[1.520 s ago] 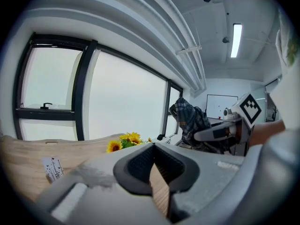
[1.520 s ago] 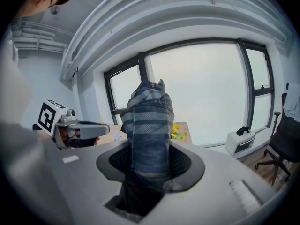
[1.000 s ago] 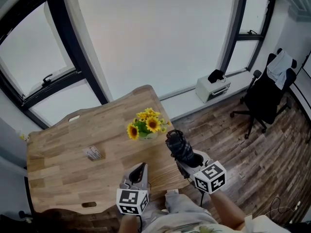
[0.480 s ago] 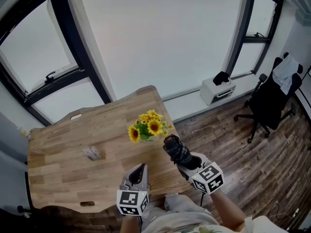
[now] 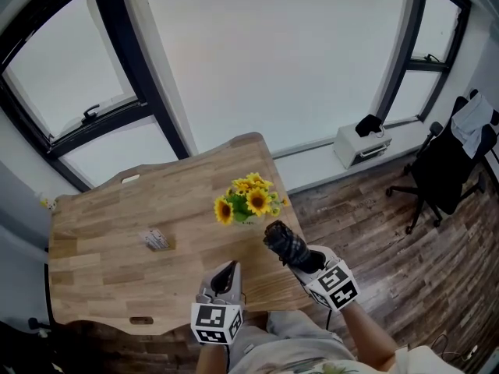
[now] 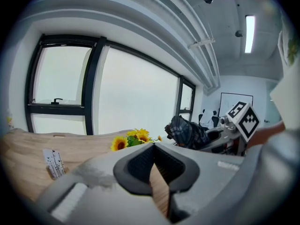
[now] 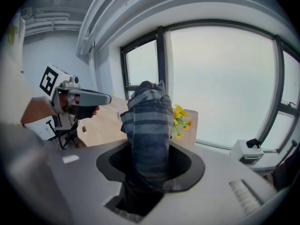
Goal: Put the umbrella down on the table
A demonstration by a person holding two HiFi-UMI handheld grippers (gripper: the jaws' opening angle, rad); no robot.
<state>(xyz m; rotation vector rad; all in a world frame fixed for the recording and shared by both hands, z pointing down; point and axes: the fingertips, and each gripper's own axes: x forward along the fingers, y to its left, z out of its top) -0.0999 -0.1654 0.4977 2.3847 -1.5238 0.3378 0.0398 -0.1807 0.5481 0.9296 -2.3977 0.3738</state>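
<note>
Right gripper [image 5: 302, 259] clenched on folded plaid umbrella [image 5: 284, 242]; umbrella's long axis runs straight out from jaws, tip toward sunflowers [image 5: 248, 201]; hangs over right edge of wooden table [image 5: 101, 255], seemingly clear of surface; left gripper [image 5: 224, 275] pinched together, empty, beside it.

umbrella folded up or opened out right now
Folded. The umbrella is a compact plaid bundle with no canopy spread, clamped between the jaws of the right gripper.
</note>
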